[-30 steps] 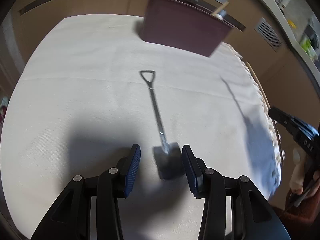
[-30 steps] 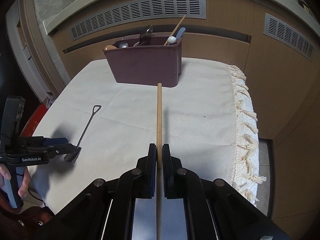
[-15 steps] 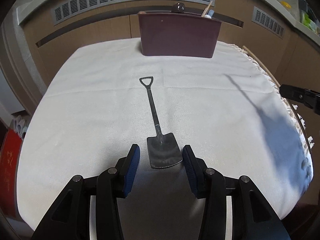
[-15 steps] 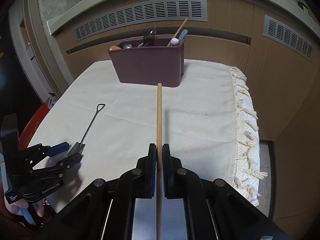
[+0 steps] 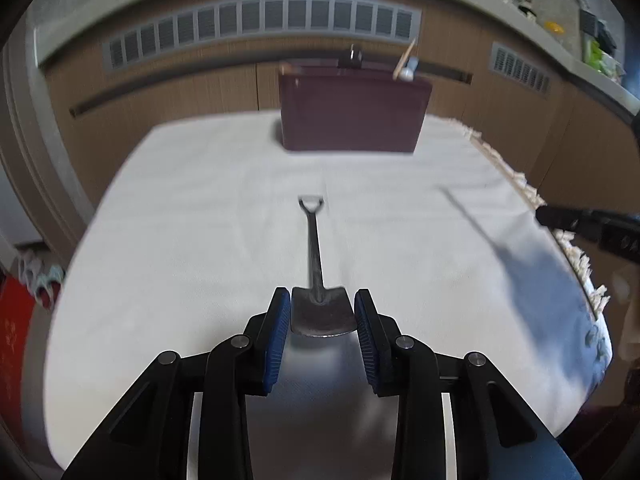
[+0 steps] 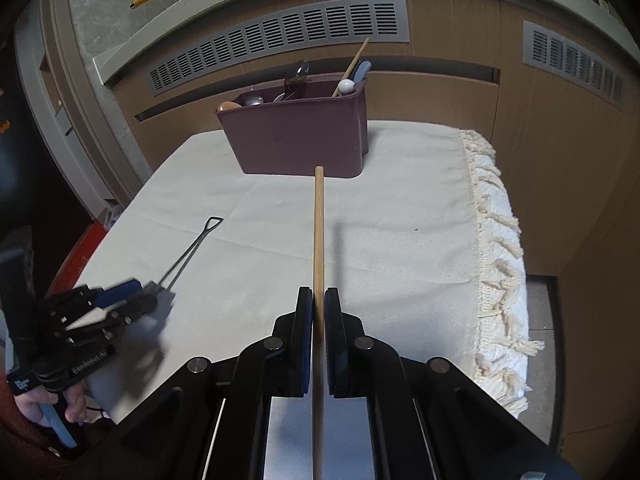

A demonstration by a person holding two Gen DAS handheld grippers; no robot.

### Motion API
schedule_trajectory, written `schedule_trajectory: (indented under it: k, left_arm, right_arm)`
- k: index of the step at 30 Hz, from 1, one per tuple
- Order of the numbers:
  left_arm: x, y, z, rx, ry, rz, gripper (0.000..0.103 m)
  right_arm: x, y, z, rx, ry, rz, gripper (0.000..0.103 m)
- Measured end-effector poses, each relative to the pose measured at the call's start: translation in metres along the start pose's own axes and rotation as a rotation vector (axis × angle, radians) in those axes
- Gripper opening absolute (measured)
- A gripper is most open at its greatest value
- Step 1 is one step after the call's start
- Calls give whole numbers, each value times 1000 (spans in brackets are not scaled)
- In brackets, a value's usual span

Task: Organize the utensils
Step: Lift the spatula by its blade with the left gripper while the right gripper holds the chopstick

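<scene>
A small metal shovel-shaped spoon (image 5: 316,280) lies on the white cloth, handle pointing at the maroon utensil bin (image 5: 352,114). My left gripper (image 5: 322,312) is open with the blade between its blue pads, apart from them. It also shows in the right wrist view (image 6: 132,292) beside the spoon (image 6: 188,250). My right gripper (image 6: 318,304) is shut on a long wooden stick (image 6: 318,232) that points at the bin (image 6: 296,140). The bin holds several utensils.
The white tablecloth (image 6: 400,240) has a tasselled fringe (image 6: 500,272) along its right edge. Wooden cabinets with vent grilles (image 6: 280,40) stand behind the table. The right gripper's tip (image 5: 584,220) shows at the right of the left wrist view.
My left gripper has swung to face the bin and moved forward, so the spoon's blade now sits between its pads. The right gripper has kept hold of the stick and barely moved.
</scene>
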State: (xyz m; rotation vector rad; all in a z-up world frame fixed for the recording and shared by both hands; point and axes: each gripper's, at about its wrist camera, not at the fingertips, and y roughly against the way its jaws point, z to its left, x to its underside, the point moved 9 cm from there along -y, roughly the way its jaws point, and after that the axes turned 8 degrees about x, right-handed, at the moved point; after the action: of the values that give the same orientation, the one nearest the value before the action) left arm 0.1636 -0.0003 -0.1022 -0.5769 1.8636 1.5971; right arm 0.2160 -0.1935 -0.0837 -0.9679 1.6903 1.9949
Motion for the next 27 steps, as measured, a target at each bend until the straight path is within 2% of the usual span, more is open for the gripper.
schedule_trajectory:
  k: [5,13,14,15,16,18,21,23,27]
  left_arm:
    - [-38,31,5,13,-18,-100,32]
    - [-86,47,13,126,21,-124,29]
    - [-92,49,13,124,14,-126,27]
    - [-94,52,12,120,9,-125,13]
    - [-98,56,12,119,2,-121,8]
    - [-104,57,10,136,0,-121,8]
    - [-113,57,8,135,-17,-133,8]
    - [-114,53,9,139,-14,-130,8]
    - [-103,38,21,109,16,-91,8]
  right_arm:
    - [2,-4,1,5,-11,12,5]
    - [-2,-4,15,-43,-5,2,5]
    - [-4,-1,15,-46,-8,-8,5]
    - [-8,2,15,-46,-12,-24,5]
    - [-12,6,14,-49,-16,-41,5]
    - [-21,16,14,-57,-24,-96,5]
    - [-29,19,13,-41,-14,-123,5]
    - [-27,9,13,-8,8,-94,5]
    - [-6,-22,10,33,31,22,5]
